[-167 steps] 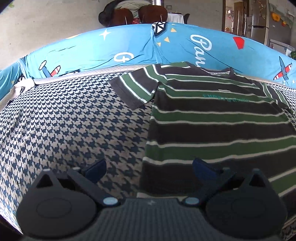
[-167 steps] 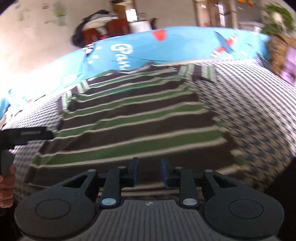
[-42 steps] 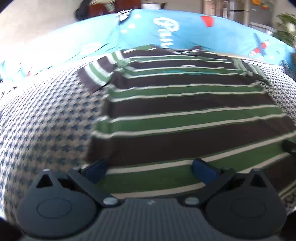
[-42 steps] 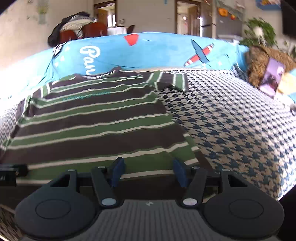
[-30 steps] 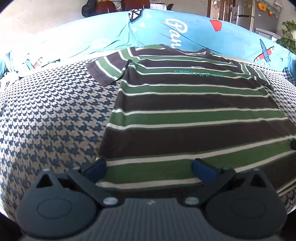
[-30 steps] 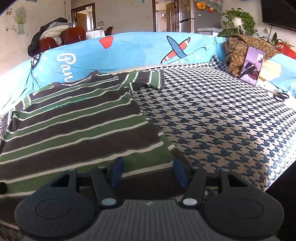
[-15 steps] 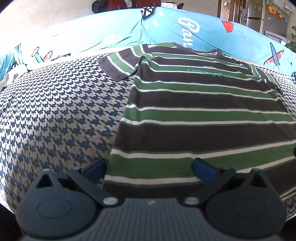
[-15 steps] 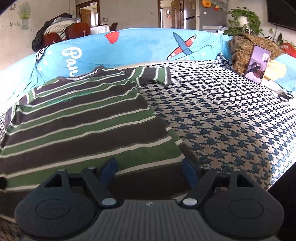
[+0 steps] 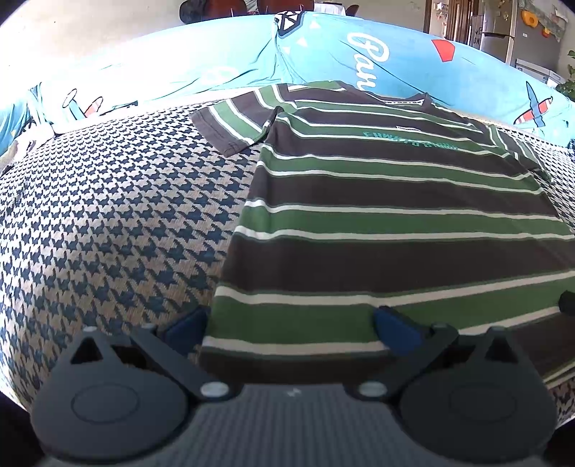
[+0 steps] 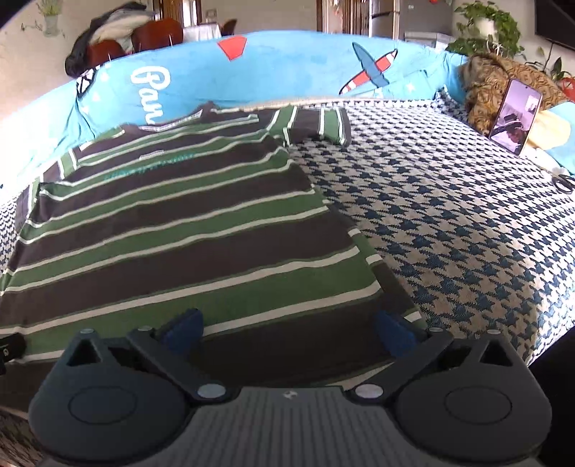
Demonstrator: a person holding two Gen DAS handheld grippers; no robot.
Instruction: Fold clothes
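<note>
Approaching the striped T-shirt (image 9: 395,230) hem, left hand-held gripper (image 9: 291,323) and right hand-held gripper (image 10: 287,323), both spread, must next pinch its corners.

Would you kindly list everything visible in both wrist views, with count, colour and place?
Green, brown and white striped T-shirt: one, spread flat on the cover, hem nearest both grippers.
Navy and beige houndstooth cover: one, under the shirt.
Bright blue printed fabric with plane motifs: one, along the far edge behind the collar.
Smartphone with lit screen: one, propped upright, far right.
Scissors: one pair, dark, at the right edge.
Brown patterned cushion: one, behind the phone.
Potted green plant: one, far right background.
Left gripper: black, blue pads, open at the hem's left corner.
Right gripper: same, open at the right corner.
</note>
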